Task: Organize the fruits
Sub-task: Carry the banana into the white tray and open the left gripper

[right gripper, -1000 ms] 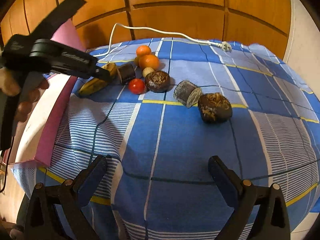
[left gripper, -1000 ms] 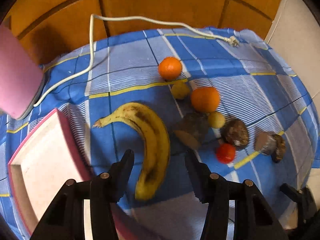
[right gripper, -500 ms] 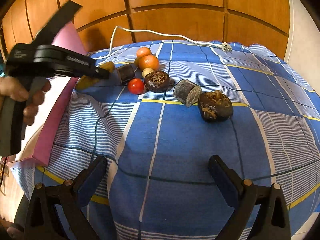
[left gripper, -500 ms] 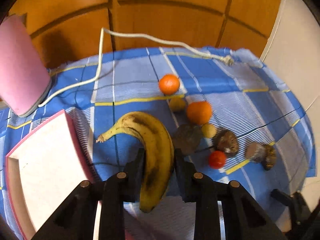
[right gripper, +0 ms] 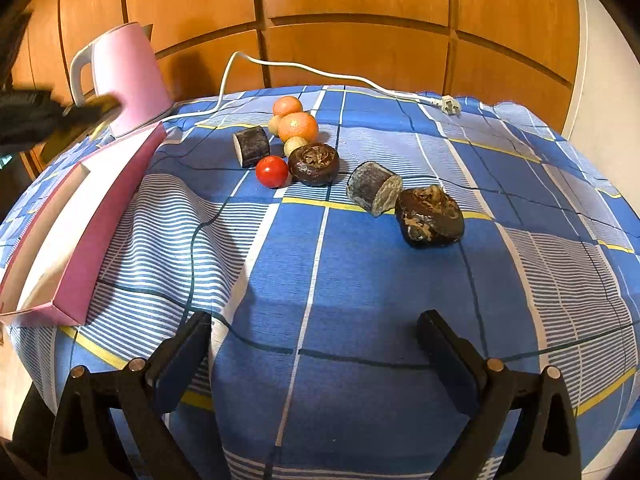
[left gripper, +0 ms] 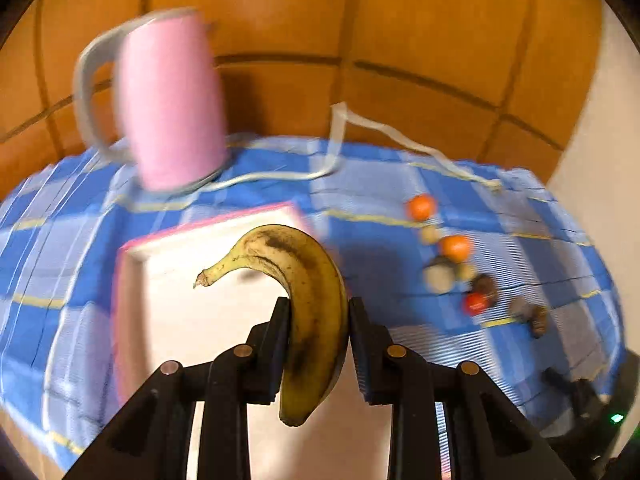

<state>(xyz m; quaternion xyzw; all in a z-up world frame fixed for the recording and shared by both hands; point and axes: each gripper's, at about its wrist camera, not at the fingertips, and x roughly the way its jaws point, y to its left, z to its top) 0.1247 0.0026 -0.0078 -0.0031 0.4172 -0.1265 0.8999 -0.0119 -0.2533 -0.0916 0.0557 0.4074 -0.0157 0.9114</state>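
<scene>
Wooden panelling [right gripper: 360, 8] backed the surface, which was draped in a blue checked cloth [right gripper: 360, 280]. We saw the left hand-held gripper [left gripper: 318, 320] clenched on a spotted banana [left gripper: 312, 300], its pads pressing both sides of the fruit, which hung clear of the cloth above a pink-edged white box [left gripper: 180, 304] with its stem pointing left. That view was blurred. Behind the box stood a pink kettle [right gripper: 128, 76], its white cord [right gripper: 320, 70] trailing across the cloth to a plug near the far edge. In the right wrist view the left hand-held gripper appeared only as a dark blur at the left edge, in front of the kettle. We found the right hand-held gripper [right gripper: 316, 356] released, its jaws standing wide apart over bare cloth with nothing between them. Beyond it lay the remaining fruit: two oranges [right gripper: 298, 126] touching each other, two small pale round fruits beside them, a red tomato [right gripper: 272, 171] just beside a dark brown round fruit [right gripper: 314, 164], two cut dark stubs [right gripper: 251, 146], and another dark brown fruit [right gripper: 430, 216] nearest the right gripper.
</scene>
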